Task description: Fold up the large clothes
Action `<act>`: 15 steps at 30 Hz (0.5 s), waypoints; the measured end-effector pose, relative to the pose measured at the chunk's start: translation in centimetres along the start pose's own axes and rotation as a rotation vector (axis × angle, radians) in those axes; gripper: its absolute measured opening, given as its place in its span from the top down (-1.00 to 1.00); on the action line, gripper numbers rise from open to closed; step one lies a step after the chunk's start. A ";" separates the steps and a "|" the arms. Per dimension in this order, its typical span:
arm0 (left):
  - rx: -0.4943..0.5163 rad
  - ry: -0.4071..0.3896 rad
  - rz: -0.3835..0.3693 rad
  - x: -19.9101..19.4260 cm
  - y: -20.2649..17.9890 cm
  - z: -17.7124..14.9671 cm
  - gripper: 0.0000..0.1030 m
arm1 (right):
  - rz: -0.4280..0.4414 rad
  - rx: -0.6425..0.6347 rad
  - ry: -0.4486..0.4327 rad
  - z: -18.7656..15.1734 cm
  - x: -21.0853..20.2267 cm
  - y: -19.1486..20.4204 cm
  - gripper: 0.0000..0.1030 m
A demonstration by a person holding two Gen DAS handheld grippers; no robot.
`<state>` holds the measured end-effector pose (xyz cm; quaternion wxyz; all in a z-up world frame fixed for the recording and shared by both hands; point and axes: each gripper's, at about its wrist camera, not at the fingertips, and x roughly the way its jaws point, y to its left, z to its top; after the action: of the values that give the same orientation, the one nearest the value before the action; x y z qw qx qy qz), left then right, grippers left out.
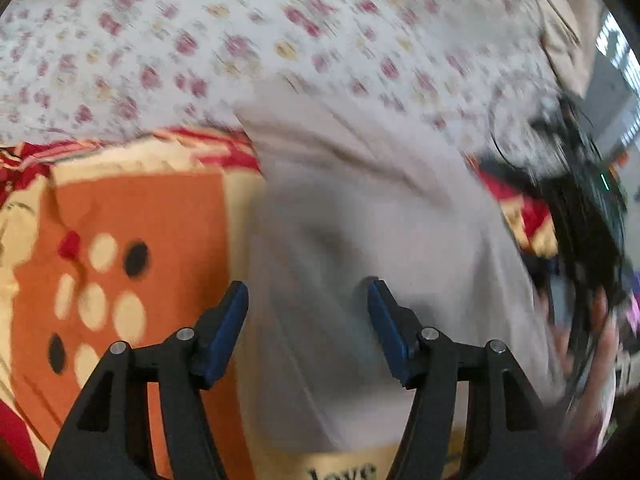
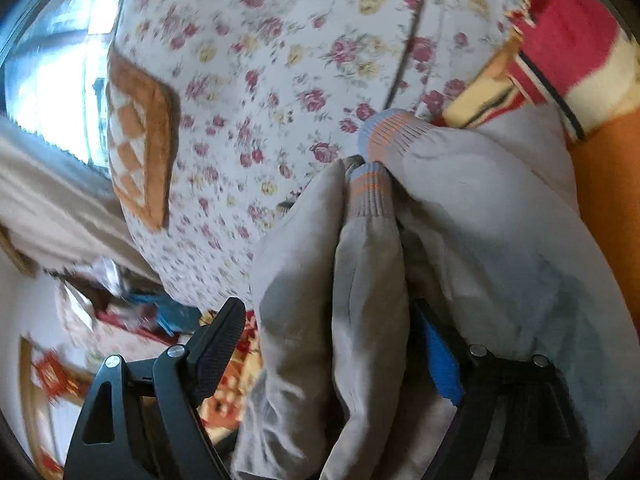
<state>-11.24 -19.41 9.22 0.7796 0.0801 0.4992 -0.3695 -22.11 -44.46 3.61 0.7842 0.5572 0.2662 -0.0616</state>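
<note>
Left claw [image 1: 308, 300] gapes wide over the pale grey sweatshirt [image 1: 360, 240], pinching nothing. Right claw [image 2: 332, 328] spread too, bunched grey cloth slumped between its fingers, ribbed orange-striped cuffs [image 2: 374, 184] poking up. Sweatshirt lies on the orange, red and cream blanket [image 1: 160, 216]. Beyond, the white rose-print sheet [image 2: 280, 60] on the bed.

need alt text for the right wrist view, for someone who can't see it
A bunched grey garment with striped ribbed cuffs fills the space between the open right tongs, draped over one finger. Behind it lie a floral sheet and a red and cream striped blanket. The view is motion-blurred.
</note>
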 end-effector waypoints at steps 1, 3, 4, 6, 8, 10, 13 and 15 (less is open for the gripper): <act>-0.026 -0.012 0.017 0.1 0.5 0.8 -0.19 | -0.016 -0.028 -0.002 0.0 0.0 0.4 -0.67; -0.048 0.001 0.058 1.3 1.0 2.1 -0.19 | -0.039 -0.081 0.007 -0.1 0.1 1.1 -0.76; -0.043 0.030 0.085 2.4 1.2 2.5 -0.19 | -0.056 -0.118 0.021 -0.1 0.4 1.6 -0.76; -0.035 0.058 0.121 3.9 1.3 2.7 -0.19 | -0.088 -0.176 0.049 -0.1 1.2 2.4 -0.76; -0.032 0.060 0.147 4.9 1.4 2.2 -0.19 | -0.131 -0.239 0.066 -0.3 2.1 3.2 -0.76; -0.037 0.062 0.161 5.5 1.3 2.0 -0.19 | -0.198 -0.315 0.081 -0.4 3.5 3.9 -0.76; -0.032 0.053 0.191 5.4 1.1 2.1 -0.19 | -0.329 -0.427 0.064 -0.5 5.4 4.8 -0.31; -0.013 0.051 0.185 5.3 0.6 2.2 -0.19 | -0.351 -0.441 0.057 -0.4 5.5 5.0 0.64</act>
<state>-8.01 -22.69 5.75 0.7981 0.1301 0.5116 -0.2904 -15.64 -41.20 5.04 0.8560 0.3199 0.3876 -0.1212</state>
